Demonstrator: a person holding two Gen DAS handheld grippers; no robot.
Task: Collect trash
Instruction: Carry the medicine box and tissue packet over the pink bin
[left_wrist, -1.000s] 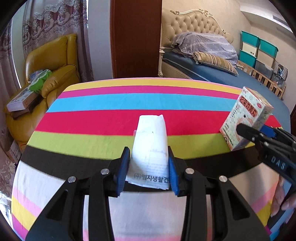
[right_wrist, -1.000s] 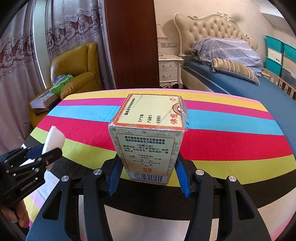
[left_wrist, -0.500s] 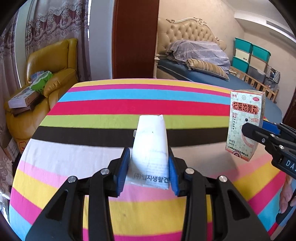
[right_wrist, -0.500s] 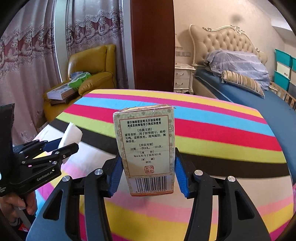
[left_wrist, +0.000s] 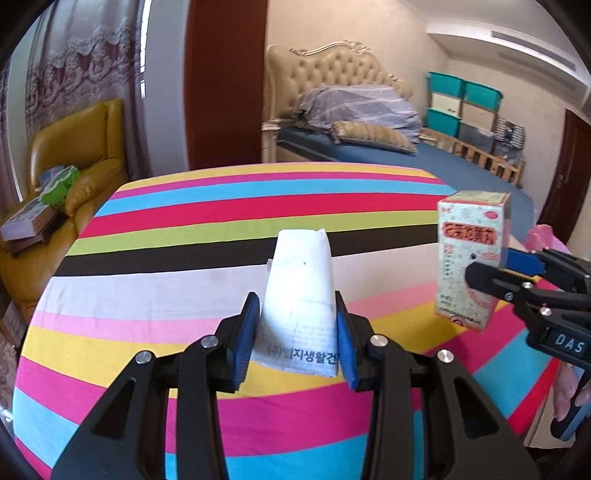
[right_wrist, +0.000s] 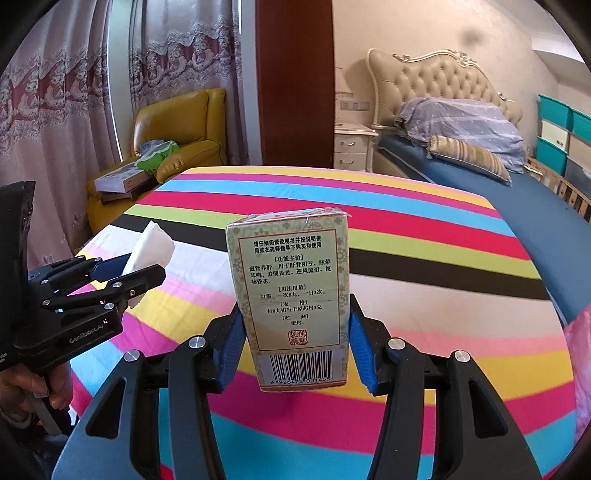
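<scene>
I had my left gripper (left_wrist: 295, 338) clamped on the folded white paper packet (left_wrist: 301, 295) and my right gripper (right_wrist: 295, 341) clamped on the upright pale-green cardboard medicine box (right_wrist: 291, 299), both held side by side, apart, above the near part of the rainbow-striped tablecloth (left_wrist: 184, 236).

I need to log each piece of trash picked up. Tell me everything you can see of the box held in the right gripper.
The medicine box is a tall cardboard carton, pale green with a patterned border. Its near face carries a red-framed panel of Chinese text, a red seal and a barcode at the bottom; its front, seen from the left wrist, has a red label. It stands upright, clamped low on both sides between the blue pads of the right gripper, held above the striped tablecloth, touching nothing else.
</scene>
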